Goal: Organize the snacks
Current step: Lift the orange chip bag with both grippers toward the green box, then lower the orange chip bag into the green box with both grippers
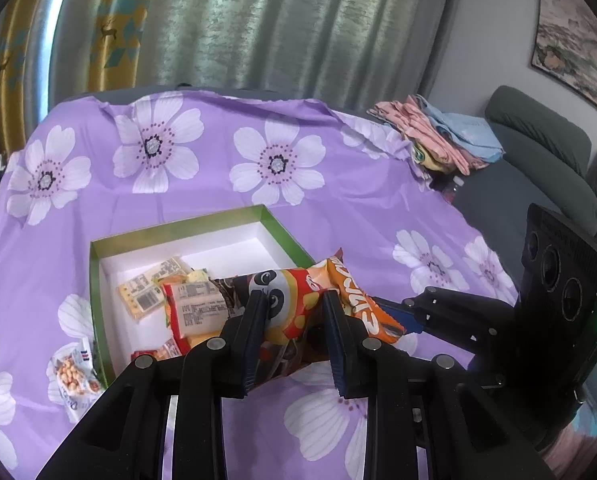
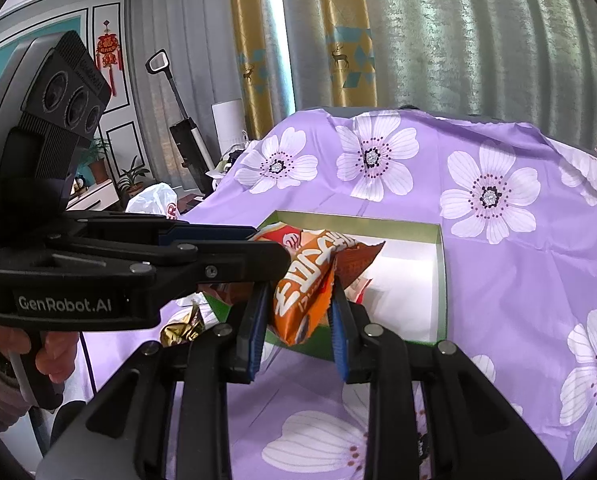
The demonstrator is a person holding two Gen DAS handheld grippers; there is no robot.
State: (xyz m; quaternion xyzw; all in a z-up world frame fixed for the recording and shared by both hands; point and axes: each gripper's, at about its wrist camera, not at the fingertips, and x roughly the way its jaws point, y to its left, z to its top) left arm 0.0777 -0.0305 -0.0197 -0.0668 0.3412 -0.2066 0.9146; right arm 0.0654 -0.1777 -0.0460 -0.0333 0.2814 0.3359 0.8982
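Note:
A green-walled box [image 1: 186, 226] with a white floor lies on the purple flowered cloth and holds several snack packs [image 1: 146, 296]. My left gripper [image 1: 294, 304] is shut on a red and yellow panda snack bag [image 1: 288, 300], held over the box's near right corner. Beside it, my right gripper [image 2: 298, 300] is shut on an orange snack bag [image 2: 302, 292], also seen in the left wrist view as the orange snack bag [image 1: 358, 304]. In the right wrist view the green box [image 2: 440, 280] lies just beyond the orange bag, and the left gripper [image 2: 254, 236] reaches in from the left.
A peanut packet [image 1: 74, 372] lies on the cloth left of the box. A gold-wrapped snack [image 2: 180, 328] sits near the box's left corner. Folded clothes [image 1: 438, 136] are stacked at the far right by a grey sofa [image 1: 538, 148]. A person's hand [image 2: 54, 356] holds the left gripper's handle.

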